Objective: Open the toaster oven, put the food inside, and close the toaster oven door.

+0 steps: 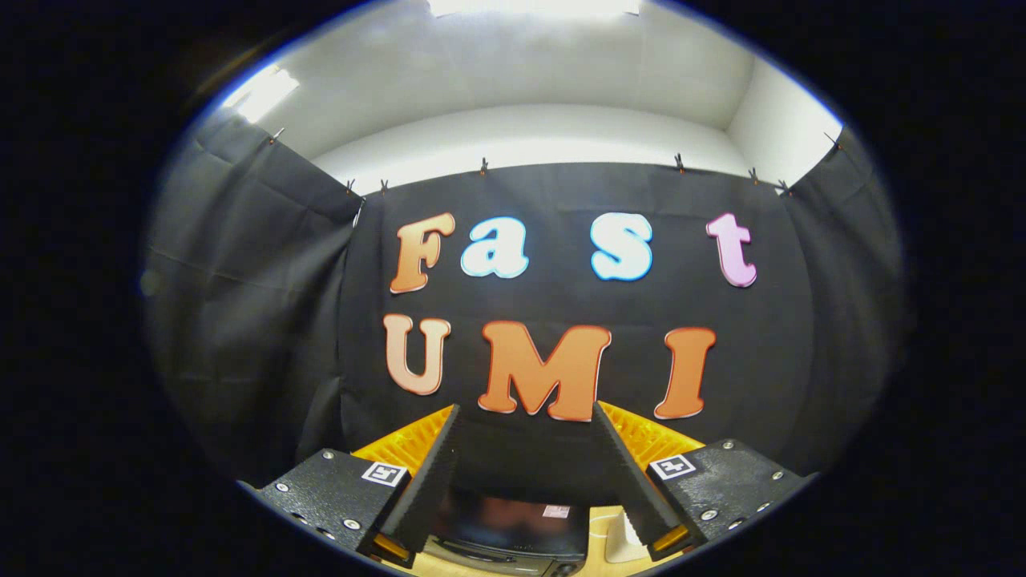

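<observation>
**A:** Gripper view status? Where is the gripper (525,473)?

**B:** Raised and looking level at the booth's black cloth wall (240,320). Fingers (429,481) are spread wide with nothing between them, claw open. Both fingertips reach up against the cloth backdrop.

**A:** Toaster oven?

**B:** Low down, between the two fingers and below them. Toaster oven (513,533) shows as a dark box with a glossy glass front facing the camera. Just its upper part is visible.

**A:** Orientation, long axis?

**B:** Long axis runs side to side, across the line of the fingers. Front faces back toward the gripper. Door state: cannot tell, too little of it shows and the glass just gives a blurred reddish reflection.

**A:** Food?

**B:** Can't identify any. There is a pale, whitish object (621,533) just beside the oven on the right-finger side, partly hidden by that finger. Too cropped to say what it is.

**A:** What's it sitting on?

**B:** Light wooden tabletop (601,525), a strip of it showing beside the oven.

**A:** Anything in the way?

**B:** Nothing between the fingers and the oven. Cloth wall stands behind the oven and folds round on both sides. White room wall (521,128) and a ceiling light (533,6) above the cloth.
</observation>
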Tool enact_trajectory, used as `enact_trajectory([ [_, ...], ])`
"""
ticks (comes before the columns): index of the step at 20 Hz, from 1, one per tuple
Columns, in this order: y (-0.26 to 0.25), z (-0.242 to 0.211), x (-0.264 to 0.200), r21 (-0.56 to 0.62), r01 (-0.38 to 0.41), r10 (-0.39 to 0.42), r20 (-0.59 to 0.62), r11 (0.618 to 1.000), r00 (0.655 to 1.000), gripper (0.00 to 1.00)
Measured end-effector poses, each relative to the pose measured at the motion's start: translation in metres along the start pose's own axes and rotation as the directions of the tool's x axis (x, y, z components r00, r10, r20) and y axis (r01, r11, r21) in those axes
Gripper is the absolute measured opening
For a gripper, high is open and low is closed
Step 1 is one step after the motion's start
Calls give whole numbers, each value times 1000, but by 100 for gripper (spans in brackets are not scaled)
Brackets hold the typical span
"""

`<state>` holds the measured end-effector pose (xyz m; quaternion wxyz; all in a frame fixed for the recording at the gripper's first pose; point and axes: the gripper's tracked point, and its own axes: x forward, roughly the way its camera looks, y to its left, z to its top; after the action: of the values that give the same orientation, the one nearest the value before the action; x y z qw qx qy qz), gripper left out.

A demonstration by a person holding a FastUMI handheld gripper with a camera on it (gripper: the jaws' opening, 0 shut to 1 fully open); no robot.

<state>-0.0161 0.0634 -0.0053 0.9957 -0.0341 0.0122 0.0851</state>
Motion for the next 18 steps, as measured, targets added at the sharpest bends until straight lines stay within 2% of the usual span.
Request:
enact_trajectory([
  [6,-12,37,-3,-39,42,-39,76,998,996,96],
  [14,-9,38,-4,8,32,-32,64,999,997,96],
  [18,-11,34,-2,-17,30,-29,54,999,998,96],
])
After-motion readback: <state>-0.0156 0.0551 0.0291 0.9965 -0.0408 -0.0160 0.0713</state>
